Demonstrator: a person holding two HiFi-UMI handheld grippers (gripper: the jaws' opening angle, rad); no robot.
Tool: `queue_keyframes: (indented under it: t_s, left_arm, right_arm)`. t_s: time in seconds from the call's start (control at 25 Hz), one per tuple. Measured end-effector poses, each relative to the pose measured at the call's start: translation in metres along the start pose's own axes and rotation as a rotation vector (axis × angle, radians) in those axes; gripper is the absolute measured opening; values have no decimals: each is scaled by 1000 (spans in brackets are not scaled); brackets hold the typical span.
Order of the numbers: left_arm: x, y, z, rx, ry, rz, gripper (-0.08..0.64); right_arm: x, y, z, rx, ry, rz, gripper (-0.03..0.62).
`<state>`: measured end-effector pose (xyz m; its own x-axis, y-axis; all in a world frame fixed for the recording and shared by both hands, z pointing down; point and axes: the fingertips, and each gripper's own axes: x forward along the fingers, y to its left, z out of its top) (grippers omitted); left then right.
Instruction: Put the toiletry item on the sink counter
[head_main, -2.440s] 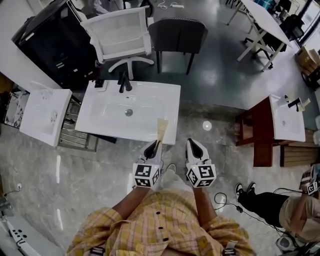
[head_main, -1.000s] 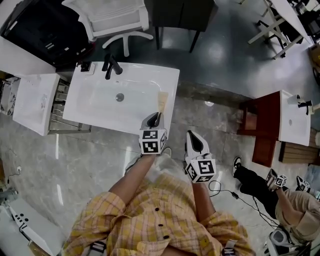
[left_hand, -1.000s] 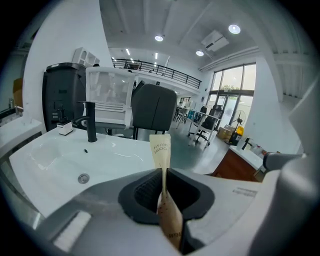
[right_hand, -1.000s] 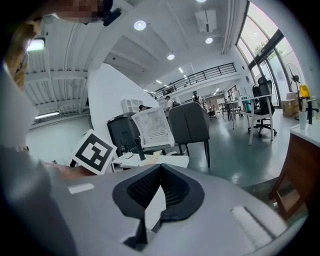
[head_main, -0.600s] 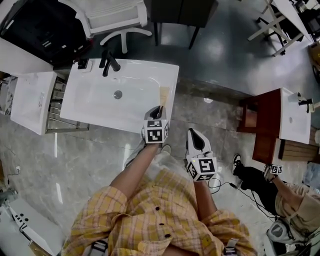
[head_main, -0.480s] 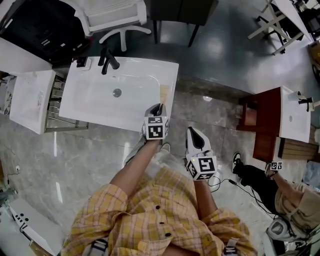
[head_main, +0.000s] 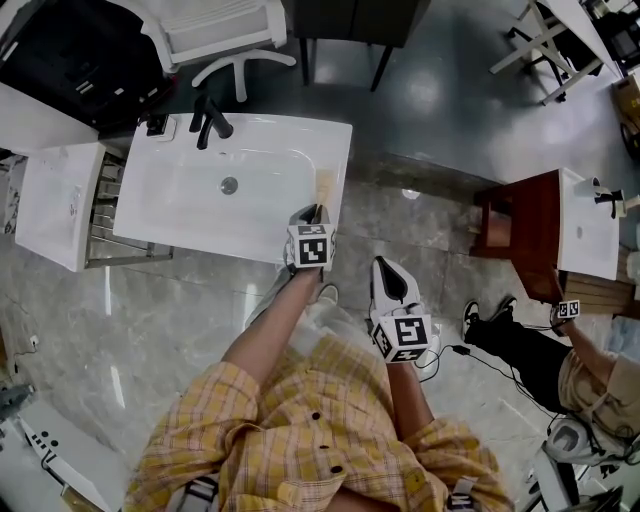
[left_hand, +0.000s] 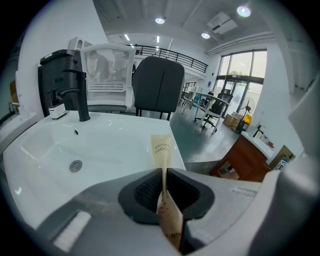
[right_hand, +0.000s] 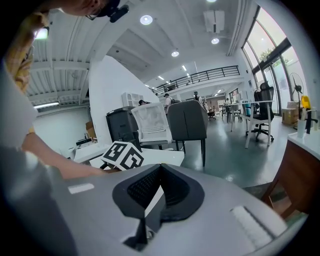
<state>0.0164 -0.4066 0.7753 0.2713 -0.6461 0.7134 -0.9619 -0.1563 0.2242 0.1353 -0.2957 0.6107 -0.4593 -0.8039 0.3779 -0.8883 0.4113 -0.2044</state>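
- Over the right-hand rim of the glossy white sink-top desk (head_main: 340, 150), the left gripper (head_main: 316, 208) holds a flat, beige paper toothbrush packet (head_main: 324, 186). The packet stands on its thin edge.
- Seen in the left gripper view, the 2 jaws of the left gripper (left_hand: 164, 171) pinch the packet (left_hand: 161, 149) across its flat faces, partway along its length. The printed end sticks out ahead of them above the desk (left_hand: 115, 127), while the other end trails back toward the camera.
- No view shows whether the packet's front end touches the desk; it looks to be just above the flat strip to the right of the basin.
- The right gripper (head_main: 384, 262) hangs near the person's body, over the grey floor and well apart from the desk. In its own view the right gripper (right_hand: 159, 169) has its jaws pressed together with nothing between them.
- The packet looks very light and thin. Its paper sleeve should bend easily, though whatever is inside probably stiffens it lengthwise. It does not look fragile, and the ribbed pads should not let it slip.
- A hold across the 2 flat faces near the middle, as now, suits it. A hold at 1 end would let it droop or swing.
- The strip beside the basin is narrow. A packet let go on edge could tip into the bowl or off the outer side, so laying it flat along the strip seems safest.
- The black tap (head_main: 212, 118) stands at the desk's far left, well apart from the packet and out of the way.
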Motion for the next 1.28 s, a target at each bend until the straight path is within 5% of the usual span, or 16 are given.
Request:
queue_keyframes:
  t_s: [0.76, 1.28]
  left_arm:
    - [5, -5, 0, -57, -6, -17, 161]
    - [-28, -7, 23, -29, -83, -33, 164]
  right_arm:
    - [-6, -6, 3, 1, -5, -3, 2]
    - [-9, 2, 11, 8, -35, 7, 0]
